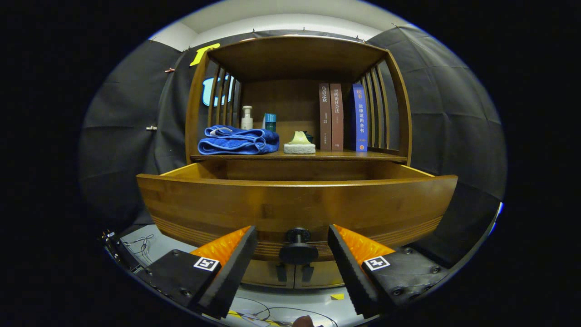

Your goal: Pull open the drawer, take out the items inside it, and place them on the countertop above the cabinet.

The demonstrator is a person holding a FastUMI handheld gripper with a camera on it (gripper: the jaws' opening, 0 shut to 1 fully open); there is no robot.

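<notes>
Fingers (292, 268): spread apart, gripping nothing, black knob (297, 247) between them untouched | Drawer (295, 209): pulled out toward the fingers, its tall front hid whatever lay inside | Tabletop (345, 155) above: folded blue towel (238, 140), pump bottle (247, 118), sponge (299, 144), three upright books (341, 117); small dark thing behind sponge unclear

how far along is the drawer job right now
Done: the drawer already stands pulled out from the cabinet. In hand: nothing; the gripper is open, its fingers either side of the drawer's black knob without pressing on it. Left: taking things out; the drawer's front hides its inside, so its contents cannot be told. The countertop already holds a blue towel, bottles and books.
</notes>
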